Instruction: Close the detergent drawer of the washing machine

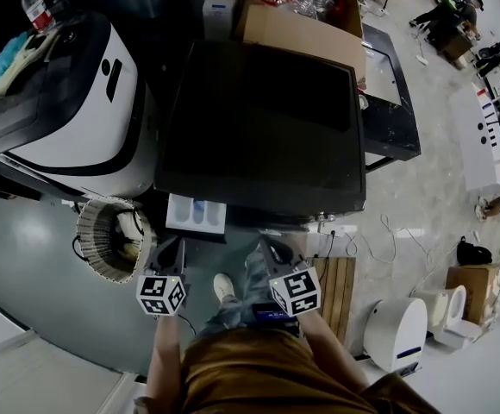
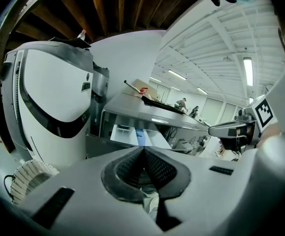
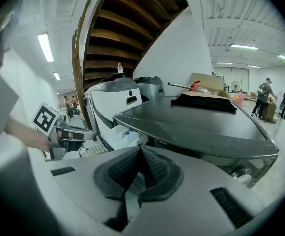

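While the drawer [image 1: 196, 213] stands pulled out from the front of the dark-topped washer [image 1: 263, 128], just below the middle of the head view, neither tool touches it. The left hand-held gripper [image 2: 143, 151] has its jaws pressed together with nothing between them. In its own view the white drawer, with a blue divider inside, lies straight ahead above the jaw tips, near but apart. The right hand-held gripper [image 3: 138, 150] is likewise closed and empty. In its view the drawer shows left of centre, beyond the jaws, under the washer's overhanging top. In the head view both tools hang side by side in the lower middle of the frame, the left one directly below the drawer, the right one below the washer's front edge and further from the drawer. A round woven basket [image 1: 112, 238] sits on the floor [image 1: 34, 248] just left of the drawer. A white machine [image 1: 73, 102] fills the upper left, with a bottle [image 1: 34, 7] on top. A cardboard box [image 1: 302, 26] stands at the top of the frame behind the washer.
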Available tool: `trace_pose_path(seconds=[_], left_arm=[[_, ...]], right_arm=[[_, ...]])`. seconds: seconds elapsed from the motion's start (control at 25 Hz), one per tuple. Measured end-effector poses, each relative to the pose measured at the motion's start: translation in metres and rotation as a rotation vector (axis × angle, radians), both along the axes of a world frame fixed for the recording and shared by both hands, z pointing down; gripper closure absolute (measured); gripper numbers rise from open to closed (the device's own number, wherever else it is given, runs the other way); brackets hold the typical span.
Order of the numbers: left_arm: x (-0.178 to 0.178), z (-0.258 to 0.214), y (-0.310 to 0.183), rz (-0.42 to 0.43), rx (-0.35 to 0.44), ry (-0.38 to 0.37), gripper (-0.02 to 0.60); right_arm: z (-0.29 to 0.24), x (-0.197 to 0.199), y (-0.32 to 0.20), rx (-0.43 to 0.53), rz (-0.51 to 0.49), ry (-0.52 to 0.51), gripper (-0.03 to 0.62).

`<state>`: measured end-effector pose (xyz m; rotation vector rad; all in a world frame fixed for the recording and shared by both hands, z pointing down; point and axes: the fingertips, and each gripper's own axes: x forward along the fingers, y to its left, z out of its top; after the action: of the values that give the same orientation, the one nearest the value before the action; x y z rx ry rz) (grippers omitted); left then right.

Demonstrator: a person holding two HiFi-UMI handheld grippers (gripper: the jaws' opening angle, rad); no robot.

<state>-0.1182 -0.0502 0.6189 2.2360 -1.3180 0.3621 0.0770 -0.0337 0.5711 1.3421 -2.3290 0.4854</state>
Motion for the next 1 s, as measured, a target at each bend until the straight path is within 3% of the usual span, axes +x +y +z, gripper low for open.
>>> trace_pose_path(seconds=[1.0], left_arm=[[0.009, -0.001, -0.045, -0.05, 0.004, 0.005, 0.557]], right_arm=[[0.004, 0.018, -0.017, -0.01, -0.021, 0.022, 0.582]])
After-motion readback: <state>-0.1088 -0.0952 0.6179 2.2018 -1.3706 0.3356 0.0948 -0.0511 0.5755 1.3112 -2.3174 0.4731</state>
